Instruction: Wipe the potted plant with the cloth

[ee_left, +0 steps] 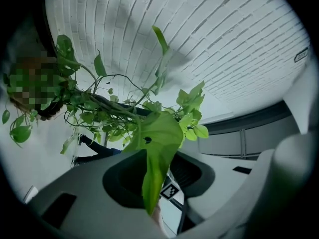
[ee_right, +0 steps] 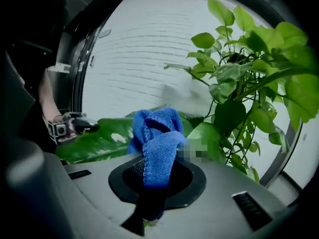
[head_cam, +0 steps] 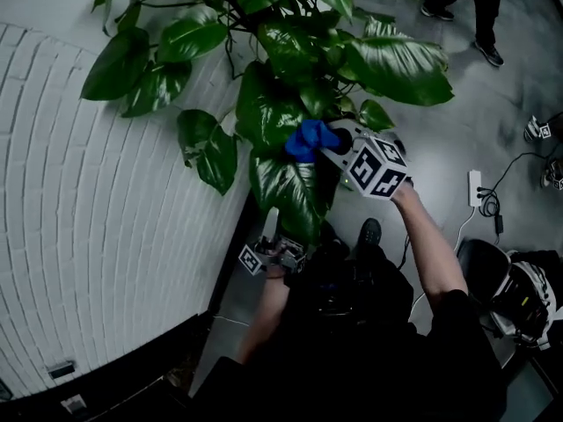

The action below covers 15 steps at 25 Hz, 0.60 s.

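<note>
Many leaves [head_cam: 396,64] around cloth [head_cam: 308,139], brick wall [head_cam: 79,218] alongside

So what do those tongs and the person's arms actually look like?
Both the left tongs and right tongs have grey shells with black recesses around the jaws. Each carries a white cube printed with black square markers. The person wears a dark top; the forearms are bare.
</note>
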Motion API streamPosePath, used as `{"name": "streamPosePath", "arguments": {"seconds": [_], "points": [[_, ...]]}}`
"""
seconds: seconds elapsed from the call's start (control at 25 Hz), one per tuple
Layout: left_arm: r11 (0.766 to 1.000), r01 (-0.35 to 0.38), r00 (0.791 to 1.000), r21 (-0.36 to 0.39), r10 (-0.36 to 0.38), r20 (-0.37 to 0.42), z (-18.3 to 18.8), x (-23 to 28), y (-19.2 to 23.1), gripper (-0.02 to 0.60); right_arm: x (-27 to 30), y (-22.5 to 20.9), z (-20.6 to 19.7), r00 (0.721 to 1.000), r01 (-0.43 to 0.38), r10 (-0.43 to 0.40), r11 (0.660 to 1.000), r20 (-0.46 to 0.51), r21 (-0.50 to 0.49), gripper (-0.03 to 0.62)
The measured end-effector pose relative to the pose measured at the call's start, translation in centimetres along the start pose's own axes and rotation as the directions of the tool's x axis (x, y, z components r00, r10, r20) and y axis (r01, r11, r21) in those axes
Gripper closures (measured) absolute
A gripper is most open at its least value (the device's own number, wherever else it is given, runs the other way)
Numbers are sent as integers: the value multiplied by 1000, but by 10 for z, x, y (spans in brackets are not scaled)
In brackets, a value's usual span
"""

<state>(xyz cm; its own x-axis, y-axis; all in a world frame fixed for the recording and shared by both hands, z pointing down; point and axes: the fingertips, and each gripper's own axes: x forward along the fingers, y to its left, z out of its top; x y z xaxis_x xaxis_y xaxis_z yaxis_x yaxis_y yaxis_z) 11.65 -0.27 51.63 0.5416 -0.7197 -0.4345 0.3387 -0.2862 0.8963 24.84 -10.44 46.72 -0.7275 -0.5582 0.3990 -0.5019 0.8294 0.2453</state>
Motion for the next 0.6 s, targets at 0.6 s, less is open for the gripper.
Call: {"name": "streamPosePath", "arguments": {"seconds": [0.6], "points": [[999,28,1000,-41,-27,14,4,2,-2,440,10,96,-65,958,-254,253,967,-138,9,543]]}}
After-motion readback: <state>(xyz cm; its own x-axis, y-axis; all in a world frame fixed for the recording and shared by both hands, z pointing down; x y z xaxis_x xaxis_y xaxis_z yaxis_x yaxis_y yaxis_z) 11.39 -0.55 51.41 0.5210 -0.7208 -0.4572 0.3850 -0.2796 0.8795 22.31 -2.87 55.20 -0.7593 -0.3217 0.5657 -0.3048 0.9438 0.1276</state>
